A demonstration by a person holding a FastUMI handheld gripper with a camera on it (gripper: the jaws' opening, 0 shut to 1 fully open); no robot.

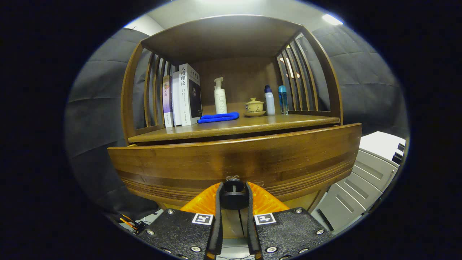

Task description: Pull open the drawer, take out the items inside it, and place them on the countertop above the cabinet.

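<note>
A wooden cabinet's drawer front [234,159] stands close ahead, pulled a little way out from under the countertop [252,126]. Its dark round knob [234,195] sits between my fingers, and my gripper [234,196] is shut on it, both fingers pressing its sides. The drawer's inside is hidden behind its front. On the countertop lie a folded blue cloth [218,117], a white pump bottle [220,98], a small lidded teacup on a saucer [254,107], a white bottle with a dark cap [269,101] and a blue bottle [283,99].
Several upright books [182,97] lean at the countertop's left end against slatted wooden sides [153,94]. A shelf roof [223,39] covers the countertop. To the right of the cabinet stand grey metal drawer units [364,180]. Cables lie on the floor [130,222] at lower left.
</note>
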